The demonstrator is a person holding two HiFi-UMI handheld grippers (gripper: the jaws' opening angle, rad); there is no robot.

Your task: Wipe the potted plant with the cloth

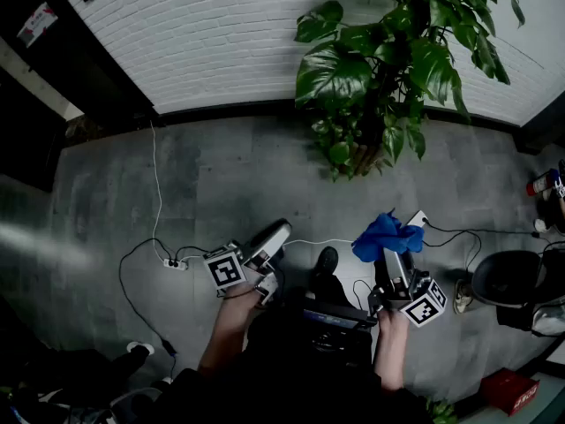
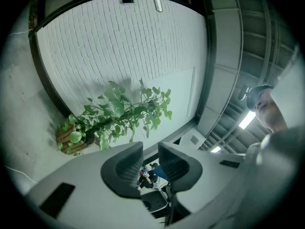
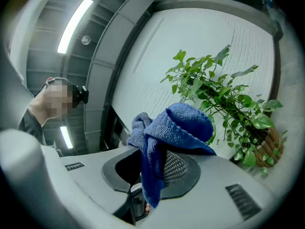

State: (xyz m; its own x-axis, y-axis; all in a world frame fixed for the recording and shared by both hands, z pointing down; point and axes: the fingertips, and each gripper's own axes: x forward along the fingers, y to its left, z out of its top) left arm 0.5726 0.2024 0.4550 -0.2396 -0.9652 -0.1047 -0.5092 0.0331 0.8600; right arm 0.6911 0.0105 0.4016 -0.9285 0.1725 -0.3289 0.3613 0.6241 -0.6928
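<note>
My right gripper [image 1: 394,259] clamps the blue cloth [image 1: 386,235]; my left gripper [image 1: 278,231] is empty, jaws narrowly apart. The potted plant [image 1: 388,60] stands at the floor's [image 1: 221,184] far edge.

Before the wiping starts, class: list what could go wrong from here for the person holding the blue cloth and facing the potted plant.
1. The cloth sits bunched in the right tool, most of it loose above the jaws; it may snag on leaves and pull free.
2. Cables trail over the floor around the person; stepping toward the plant could trip them.
3. The plant's stems look thin; hard wiping might bend them.
</note>
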